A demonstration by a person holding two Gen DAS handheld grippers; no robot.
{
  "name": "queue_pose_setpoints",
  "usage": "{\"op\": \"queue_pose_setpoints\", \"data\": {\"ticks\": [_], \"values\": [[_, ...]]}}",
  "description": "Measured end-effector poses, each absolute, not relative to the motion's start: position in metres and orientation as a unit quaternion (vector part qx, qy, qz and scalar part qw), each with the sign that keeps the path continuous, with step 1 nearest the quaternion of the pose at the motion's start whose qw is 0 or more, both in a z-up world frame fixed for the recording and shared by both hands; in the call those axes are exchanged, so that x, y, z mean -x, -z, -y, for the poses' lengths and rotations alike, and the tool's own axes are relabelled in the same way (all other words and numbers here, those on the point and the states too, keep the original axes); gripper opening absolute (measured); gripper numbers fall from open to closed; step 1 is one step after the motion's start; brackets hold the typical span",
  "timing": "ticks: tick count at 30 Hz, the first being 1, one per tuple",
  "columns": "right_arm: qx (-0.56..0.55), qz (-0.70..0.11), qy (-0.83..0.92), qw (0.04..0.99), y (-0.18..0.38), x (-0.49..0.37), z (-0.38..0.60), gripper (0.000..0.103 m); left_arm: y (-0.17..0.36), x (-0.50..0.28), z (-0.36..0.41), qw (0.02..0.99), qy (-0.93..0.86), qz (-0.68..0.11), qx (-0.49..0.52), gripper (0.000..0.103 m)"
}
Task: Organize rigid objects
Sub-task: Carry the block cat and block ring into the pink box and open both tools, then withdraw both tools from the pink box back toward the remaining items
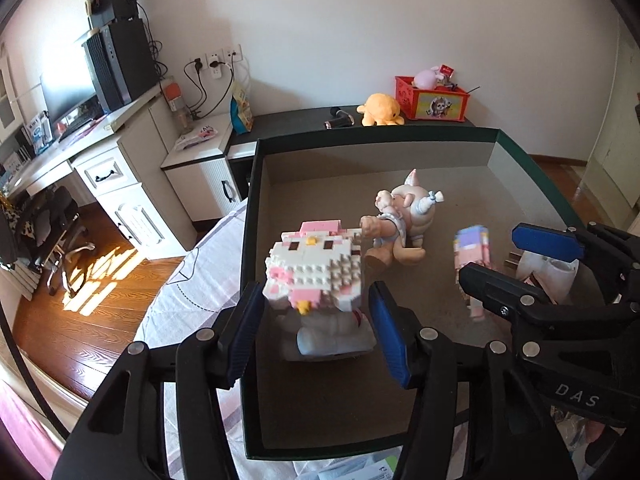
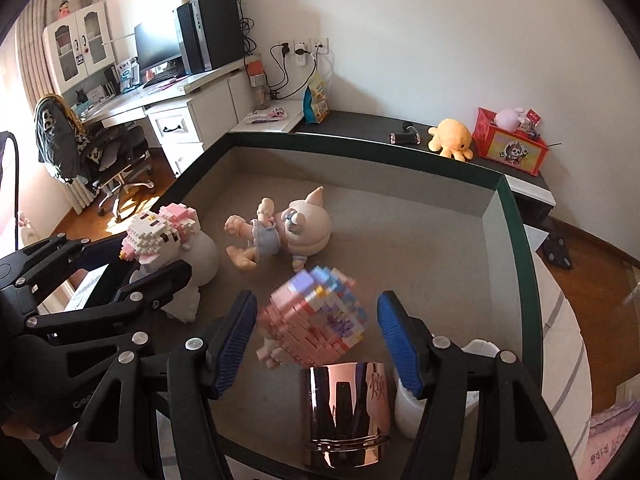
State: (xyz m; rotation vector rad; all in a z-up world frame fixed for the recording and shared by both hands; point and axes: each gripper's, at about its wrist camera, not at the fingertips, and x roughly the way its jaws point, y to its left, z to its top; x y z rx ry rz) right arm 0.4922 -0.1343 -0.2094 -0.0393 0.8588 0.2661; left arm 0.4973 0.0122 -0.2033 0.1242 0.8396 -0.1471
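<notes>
A large dark-green box [image 1: 376,135] with a grey floor holds the toys. A white and pink block cat figure [image 1: 316,266] stands on a white base between the open fingers of my left gripper [image 1: 316,320]; it also shows in the right wrist view [image 2: 160,236]. A pink and blue block figure [image 2: 316,316], blurred, sits between the open fingers of my right gripper [image 2: 316,344]; it also shows in the left wrist view [image 1: 472,252]. A pale doll [image 1: 400,220] lies on the box floor behind both; it also shows in the right wrist view [image 2: 280,228].
A shiny metal cup [image 2: 346,412] and a white container [image 2: 412,412] stand near the box's front rim. Beyond the box, a dark shelf carries a yellow plush [image 1: 380,110] and a red bin [image 1: 432,98]. A white desk [image 1: 100,152] and a chair [image 1: 56,232] stand left.
</notes>
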Motion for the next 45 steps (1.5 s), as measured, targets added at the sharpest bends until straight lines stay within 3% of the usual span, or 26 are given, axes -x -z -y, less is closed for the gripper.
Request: {"op": "queue_pose_setpoints", "data": {"ticks": [4, 6, 8, 18, 24, 28, 45], "values": [[0.002, -0.407, -0.132, 0.904, 0.200, -0.479, 0.143, 0.069, 0.193, -0.484, -0.017, 0.911, 0.086, -0.402, -0.042, 0.068], [-0.002, -0.398, -0.126, 0.909, 0.191, -0.468, 0.147, 0.077, 0.184, -0.470, -0.019, 0.916, 0.077, -0.391, -0.042, 0.081], [-0.011, -0.383, -0.130, 0.914, 0.180, -0.452, 0.151, 0.080, 0.170, -0.449, -0.020, 0.927, 0.073, -0.364, -0.045, 0.087], [-0.015, -0.262, -0.118, 0.958, 0.112, -0.316, 0.154, 0.085, 0.096, -0.298, -0.026, 0.977, 0.028, -0.206, -0.037, 0.102], [-0.016, -0.213, -0.107, 0.971, 0.091, -0.235, 0.157, 0.087, 0.082, -0.219, -0.028, 0.985, 0.026, -0.170, -0.012, 0.103], [-0.013, -0.186, -0.079, 0.979, 0.085, -0.191, 0.157, 0.103, 0.079, -0.183, -0.028, 0.986, 0.024, -0.164, -0.011, 0.103], [-0.012, -0.123, -0.055, 0.991, 0.062, -0.096, 0.160, 0.103, 0.059, -0.107, -0.021, 0.994, 0.005, -0.110, -0.016, 0.103]]}}
